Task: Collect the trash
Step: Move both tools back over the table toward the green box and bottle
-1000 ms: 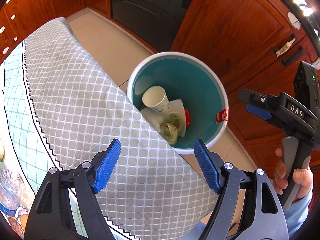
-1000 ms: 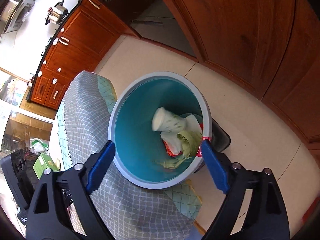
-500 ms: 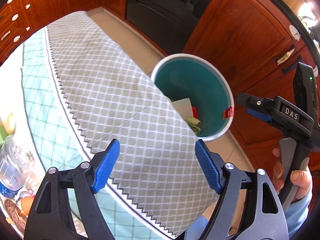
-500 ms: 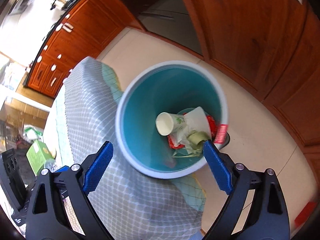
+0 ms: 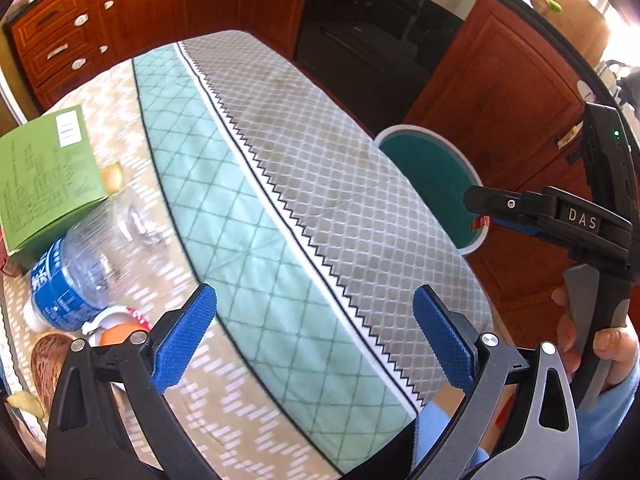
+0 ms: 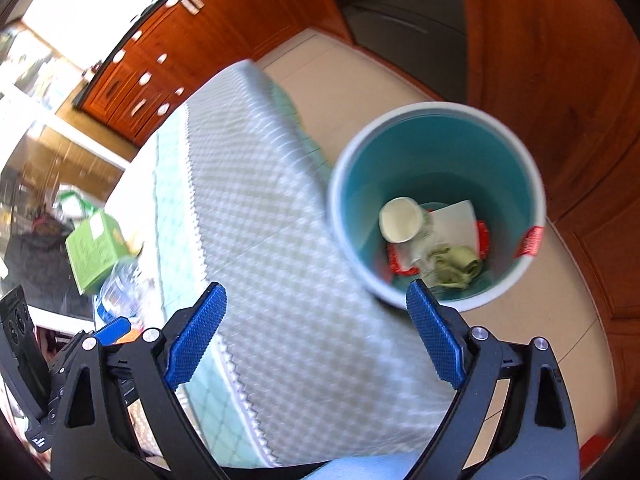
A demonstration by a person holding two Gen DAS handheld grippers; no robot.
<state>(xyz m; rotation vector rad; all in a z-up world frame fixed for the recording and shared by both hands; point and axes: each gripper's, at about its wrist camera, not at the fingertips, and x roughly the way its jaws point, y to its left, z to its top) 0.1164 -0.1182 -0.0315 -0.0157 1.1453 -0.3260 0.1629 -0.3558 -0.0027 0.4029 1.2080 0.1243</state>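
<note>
My left gripper [image 5: 316, 336] hovers over the table's edge, its jaws opening wide with nothing between them. Left of it on the patterned tabletop lie a clear plastic bottle [image 5: 80, 264] with a blue label, a green box [image 5: 44, 176] and small scraps. The teal bin [image 5: 432, 184] stands on the floor beyond the hanging tablecloth [image 5: 320, 184]. My right gripper [image 6: 316, 332] is open and empty, above the cloth edge and beside the bin [image 6: 436, 148]. Inside the bin lie a paper cup [image 6: 400, 220], a white napkin [image 6: 456, 220], a red wrapper [image 6: 398, 264] and crumpled green scraps [image 6: 456, 266].
Wooden cabinets [image 5: 500, 92] and a dark oven front [image 5: 372, 40] stand close behind the bin. A hand [image 5: 612, 344] grips the right tool's handle. A brown woven piece [image 5: 48, 360] and an orange item [image 5: 116, 334] sit near the table's front edge. Beige floor tiles [image 6: 560, 280] surround the bin.
Both grippers have swung away from the bin toward the table. The bottle and green box have come into the left view. The left jaws stand wider apart.
</note>
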